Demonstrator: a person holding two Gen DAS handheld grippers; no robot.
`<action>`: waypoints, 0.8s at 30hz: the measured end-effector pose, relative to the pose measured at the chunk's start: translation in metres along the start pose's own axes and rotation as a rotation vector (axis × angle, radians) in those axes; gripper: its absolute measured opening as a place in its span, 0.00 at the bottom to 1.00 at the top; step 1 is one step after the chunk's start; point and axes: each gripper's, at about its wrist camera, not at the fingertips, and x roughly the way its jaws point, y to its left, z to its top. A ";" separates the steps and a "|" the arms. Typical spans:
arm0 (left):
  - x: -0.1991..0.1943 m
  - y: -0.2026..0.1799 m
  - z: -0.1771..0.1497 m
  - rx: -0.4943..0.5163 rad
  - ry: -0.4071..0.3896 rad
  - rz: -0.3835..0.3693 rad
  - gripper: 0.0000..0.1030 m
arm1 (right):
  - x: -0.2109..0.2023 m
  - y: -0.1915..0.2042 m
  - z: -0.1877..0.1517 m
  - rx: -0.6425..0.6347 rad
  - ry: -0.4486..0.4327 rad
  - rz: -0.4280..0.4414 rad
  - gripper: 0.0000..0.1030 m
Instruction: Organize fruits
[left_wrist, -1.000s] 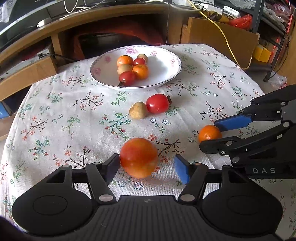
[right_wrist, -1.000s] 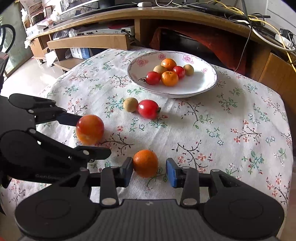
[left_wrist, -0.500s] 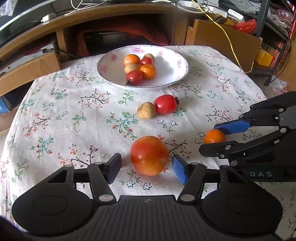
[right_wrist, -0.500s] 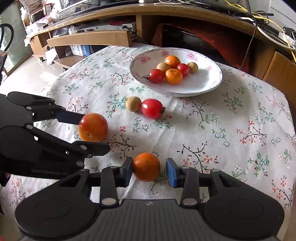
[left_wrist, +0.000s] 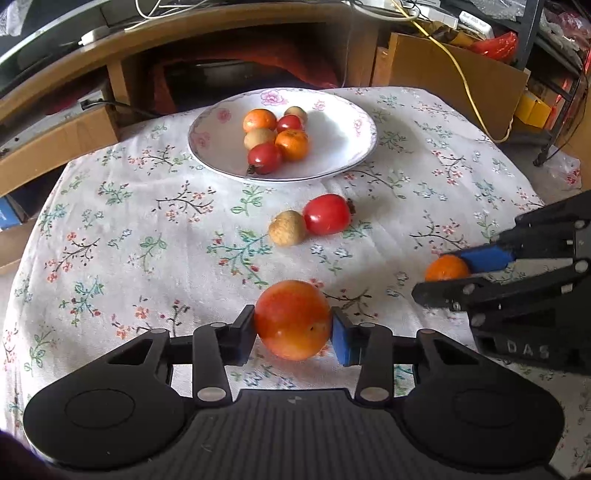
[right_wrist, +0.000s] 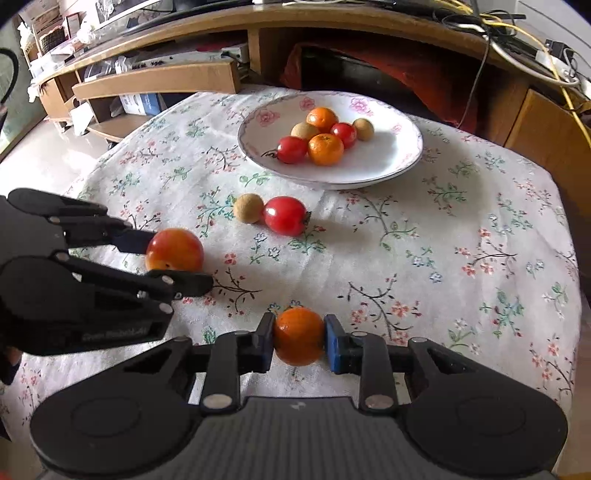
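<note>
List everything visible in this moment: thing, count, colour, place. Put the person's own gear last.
plate: 1, white with pink flowers, far middle of table, holds six fruits.
tablecloth: 1, white floral, covers table.
red fruit: 1, red, on cloth before plate.
tan fruit: 1, beige, touching red fruit.
large fruit: 1, red-orange, between left claw pads.
orange: 1, orange, between right claw pads.
left claw: 1, black with blue pads, closing on large fruit.
right claw: 1, black with blue pads, closing on orange.

Floral-clothed table (left_wrist: 110, 229): plate (left_wrist: 354, 147), loose fruit (left_wrist: 327, 219)
</note>
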 end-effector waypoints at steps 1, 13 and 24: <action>-0.001 -0.002 0.001 0.006 -0.003 0.001 0.48 | -0.002 -0.002 0.000 0.003 -0.006 -0.002 0.42; -0.011 0.005 0.023 -0.035 -0.058 -0.002 0.48 | -0.009 -0.002 0.024 0.044 -0.058 0.002 0.41; -0.003 0.016 0.055 -0.059 -0.091 0.027 0.48 | -0.004 -0.014 0.057 0.071 -0.106 -0.007 0.42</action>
